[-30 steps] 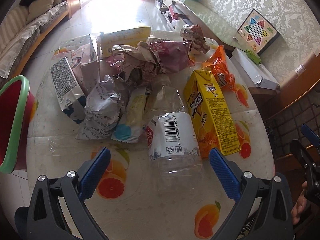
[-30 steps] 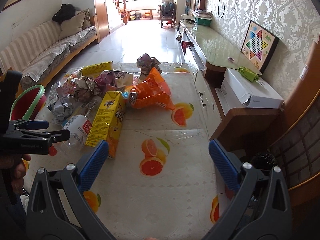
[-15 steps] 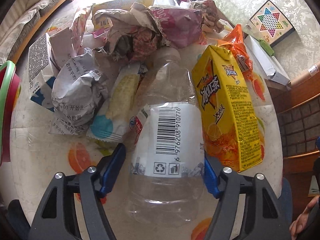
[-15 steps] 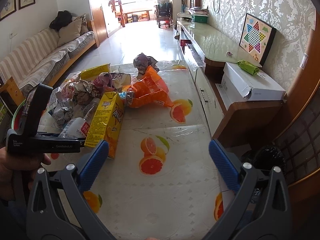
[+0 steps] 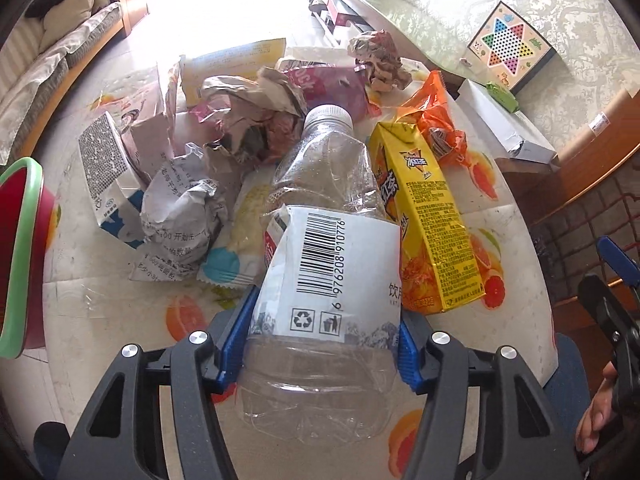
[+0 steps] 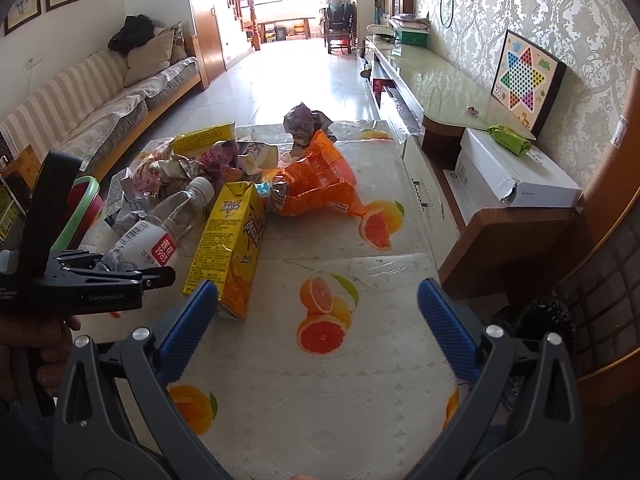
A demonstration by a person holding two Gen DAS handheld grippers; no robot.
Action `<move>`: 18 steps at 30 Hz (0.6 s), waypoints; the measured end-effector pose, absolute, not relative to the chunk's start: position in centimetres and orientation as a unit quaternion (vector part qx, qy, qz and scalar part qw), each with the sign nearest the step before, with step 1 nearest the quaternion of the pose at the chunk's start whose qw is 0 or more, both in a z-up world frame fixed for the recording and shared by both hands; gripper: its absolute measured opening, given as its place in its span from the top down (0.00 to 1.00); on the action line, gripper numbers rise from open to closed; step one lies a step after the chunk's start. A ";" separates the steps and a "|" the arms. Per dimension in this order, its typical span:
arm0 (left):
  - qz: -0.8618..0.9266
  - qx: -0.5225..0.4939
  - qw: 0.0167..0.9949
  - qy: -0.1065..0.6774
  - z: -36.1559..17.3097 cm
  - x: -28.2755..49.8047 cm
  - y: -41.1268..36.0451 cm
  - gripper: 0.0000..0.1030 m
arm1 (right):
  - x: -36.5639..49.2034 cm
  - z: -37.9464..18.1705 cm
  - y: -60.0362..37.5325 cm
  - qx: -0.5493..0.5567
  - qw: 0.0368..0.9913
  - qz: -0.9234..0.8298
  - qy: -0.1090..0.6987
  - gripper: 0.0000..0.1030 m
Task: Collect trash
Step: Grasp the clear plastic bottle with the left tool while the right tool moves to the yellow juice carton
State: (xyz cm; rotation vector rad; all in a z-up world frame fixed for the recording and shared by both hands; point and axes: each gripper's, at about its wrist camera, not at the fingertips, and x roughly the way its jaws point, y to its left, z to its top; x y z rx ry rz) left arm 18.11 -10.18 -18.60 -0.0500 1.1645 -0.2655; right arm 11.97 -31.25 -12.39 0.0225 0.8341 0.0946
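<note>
A clear plastic bottle (image 5: 324, 184) with a white barcode label sits between the blue pads of my left gripper (image 5: 324, 344). The jaws are closing and the pads press its sides. In the right wrist view the bottle (image 6: 160, 232) tilts neck-up off the table, held by the left gripper (image 6: 120, 276). Beside it lie a yellow juice carton (image 5: 432, 232), an orange snack bag (image 5: 436, 124), crumpled paper (image 5: 180, 216) and more wrappers. My right gripper (image 6: 318, 292) hangs open over bare tablecloth, nothing between its fingers.
A red bin with a green rim (image 5: 20, 248) stands off the table's left edge. The fruit-print tablecloth (image 6: 360, 380) is bare near the front. A white box (image 6: 516, 172) lies on a low cabinet to the right; a sofa lines the left wall.
My left gripper moved in around the bottle and its jaws narrowed from wide open onto the bottle's sides. The bottle's neck has risen. The right gripper has stayed put and open.
</note>
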 end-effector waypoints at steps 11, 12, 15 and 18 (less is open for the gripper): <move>-0.122 -0.003 0.865 0.486 -13.6 14.1 -6.1 0.44 | 14.2 -12.5 -27.2 -0.024 0.910 0.072 0.408 0.05; -0.118 -0.005 0.868 0.481 -13.2 13.8 -5.5 0.44 | 14.5 -12.7 -26.9 -0.027 0.909 0.073 0.410 0.05; -0.108 -0.015 0.875 0.472 -12.6 12.8 -3.7 0.44 | 15.3 -13.3 -25.7 -0.032 0.905 0.080 0.416 0.05; -0.099 -0.023 0.879 0.465 -12.6 12.1 -2.2 0.44 | 16.4 -14.6 -24.5 -0.030 0.898 0.082 0.430 0.05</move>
